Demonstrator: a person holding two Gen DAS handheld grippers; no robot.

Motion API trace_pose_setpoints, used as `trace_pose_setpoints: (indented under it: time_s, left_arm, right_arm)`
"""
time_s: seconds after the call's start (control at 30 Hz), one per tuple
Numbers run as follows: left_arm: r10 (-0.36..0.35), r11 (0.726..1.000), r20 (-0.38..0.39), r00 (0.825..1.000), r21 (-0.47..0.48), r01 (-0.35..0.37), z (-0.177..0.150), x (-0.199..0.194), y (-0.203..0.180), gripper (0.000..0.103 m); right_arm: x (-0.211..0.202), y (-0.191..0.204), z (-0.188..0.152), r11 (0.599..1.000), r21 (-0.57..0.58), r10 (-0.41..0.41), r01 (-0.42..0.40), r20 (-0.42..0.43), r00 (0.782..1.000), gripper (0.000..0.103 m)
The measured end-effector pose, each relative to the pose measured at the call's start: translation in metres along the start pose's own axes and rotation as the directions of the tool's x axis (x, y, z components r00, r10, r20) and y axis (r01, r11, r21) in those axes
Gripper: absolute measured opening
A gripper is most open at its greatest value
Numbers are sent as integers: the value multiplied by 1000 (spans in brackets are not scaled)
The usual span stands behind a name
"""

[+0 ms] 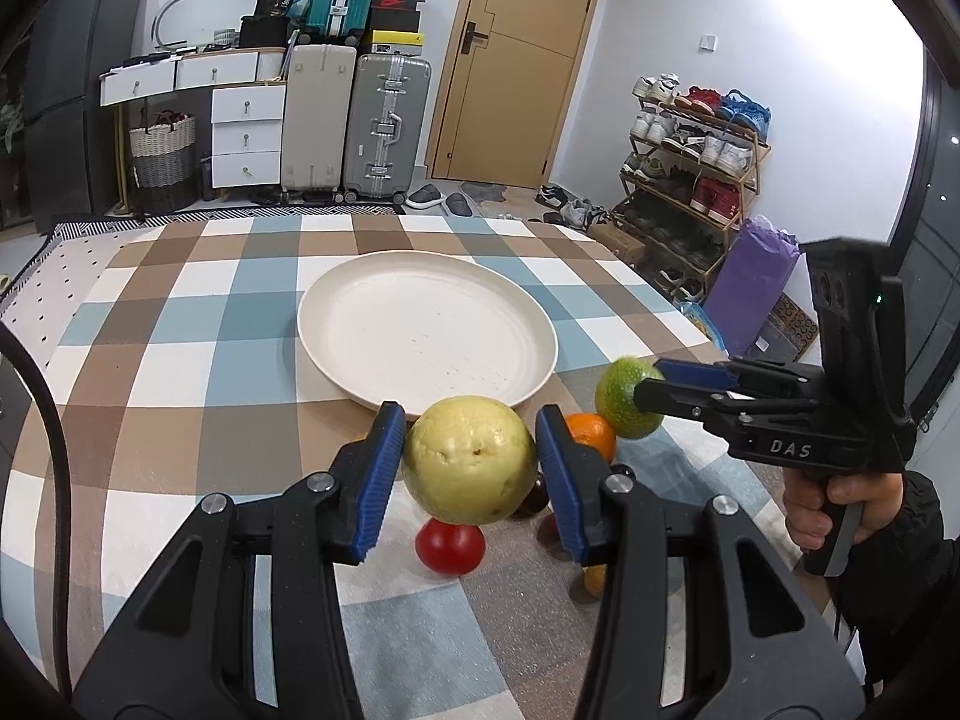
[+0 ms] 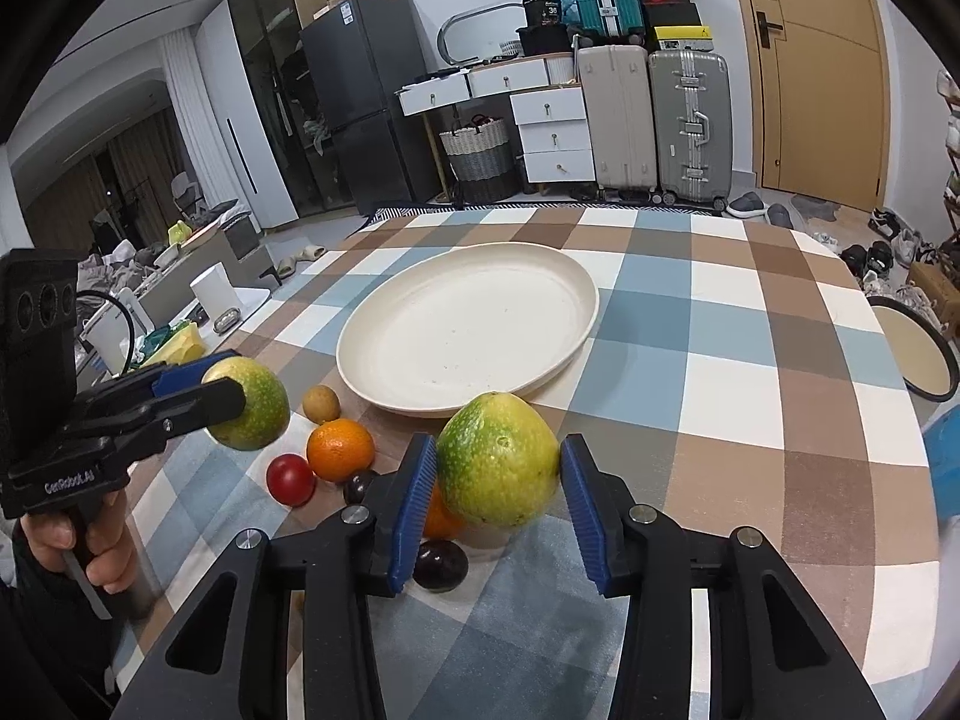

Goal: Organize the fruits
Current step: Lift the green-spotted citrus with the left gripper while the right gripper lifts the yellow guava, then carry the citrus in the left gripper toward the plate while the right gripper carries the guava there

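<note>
My left gripper (image 1: 465, 420) is shut on a yellow-green round fruit (image 1: 469, 461), held above the checked tablecloth just before the empty white plate (image 1: 426, 330). From the right wrist view, the left gripper (image 2: 222, 384) shows at the left with that fruit (image 2: 252, 396). My right gripper (image 2: 498, 450) is shut on a greener fruit (image 2: 498, 461), both blue pads touching its sides; it also shows in the left wrist view (image 1: 651, 384). On the cloth below lie an orange (image 2: 340, 449), a red tomato (image 2: 291, 479), a small brown fruit (image 2: 321, 403) and dark plums (image 2: 441, 564).
The plate (image 2: 576, 276) sits mid-table. A round dark-rimmed tray (image 2: 918, 354) lies at the table's right edge. A person's hand (image 1: 840, 498) grips the right handle. Suitcases (image 1: 384, 120), white drawers and a shoe rack (image 1: 690, 168) stand beyond the table.
</note>
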State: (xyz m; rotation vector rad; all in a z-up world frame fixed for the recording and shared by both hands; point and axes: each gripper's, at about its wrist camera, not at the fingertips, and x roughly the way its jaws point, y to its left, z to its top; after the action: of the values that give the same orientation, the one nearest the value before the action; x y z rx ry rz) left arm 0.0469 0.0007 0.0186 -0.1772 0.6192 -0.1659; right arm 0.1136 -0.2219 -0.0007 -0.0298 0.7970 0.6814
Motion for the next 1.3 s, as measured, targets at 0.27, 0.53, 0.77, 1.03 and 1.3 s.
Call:
trace_pose_setpoints:
  time_s: [0.27,0.53,0.77,1.03,1.3]
  left_arm:
    - [1,1000,0,1000,0,-1,2,2,1,42]
    - [1,1000,-5,1000,-10,-1,7,7,4,21]
    - [-8,1000,-27,1000,-18,8,10,20,12,20]
    - [30,997,-98,995,-63,-36,-17,36,32,20]
    - [205,978,-4,979,-38,-205,-16,-11,38,53]
  right_arm:
    - [8,-13,-1,999,9,-34,35,-52,998,27]
    - [29,-23,1,999,46,14,-10,-93,996,46]
    - [37,-30,1,996,87,43,-36,-88,995,48]
    - [35,-28,-2,997,68,39,-34,-80,996,48]
    - [34,-29,-2,997,64,49,-44,-78,996,48]
